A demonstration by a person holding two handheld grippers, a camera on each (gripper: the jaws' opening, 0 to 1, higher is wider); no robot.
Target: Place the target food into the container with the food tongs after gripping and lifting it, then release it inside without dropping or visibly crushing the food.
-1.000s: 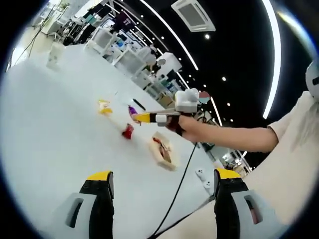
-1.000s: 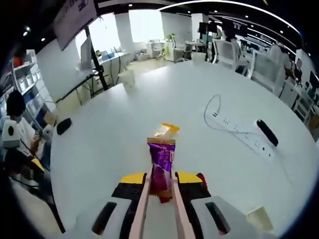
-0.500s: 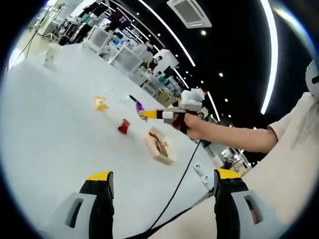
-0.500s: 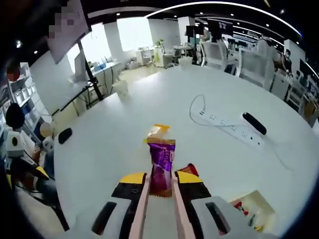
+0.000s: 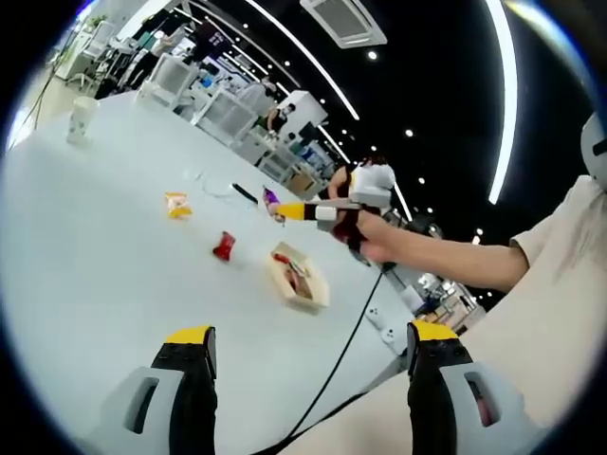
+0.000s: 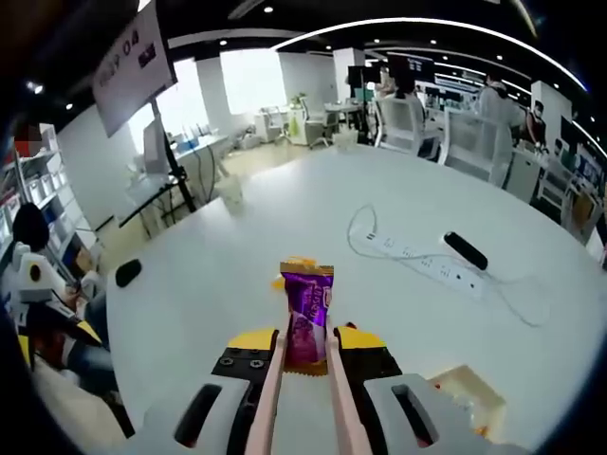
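My right hand-held gripper (image 6: 305, 343) has its black, yellow-tipped jaws closed on a pair of pale, slim food tongs (image 6: 270, 398), whose two flat arms run forward between them. The tong tips pinch one glossy purple snack packet (image 6: 306, 303), a crinkled foil wrapper held upright in the air above the smooth white surface (image 6: 237, 261). Just beyond it lies one orange-yellow packet (image 6: 298, 265), partly hidden by the purple one. At the near right edge a corner of the pale, shallow rectangular container (image 6: 468, 391) shows.

Farther right on the surface sit one white power strip (image 6: 417, 261) with its looped cord and one black oblong remote-like object (image 6: 466, 250). A white paper cup (image 6: 229, 193) stands far left.

In the left gripper view my left hand-held gripper (image 5: 305, 353) hangs with its jaws wide apart, gripping nothing. There my right hand-held gripper (image 5: 285, 209) carries the purple snack packet (image 5: 272, 201) above and just beyond the far end of the container (image 5: 298, 278), which holds reddish items. One red packet (image 5: 224, 246) lies left of the container, and the orange-yellow packet (image 5: 176, 204) farther left.
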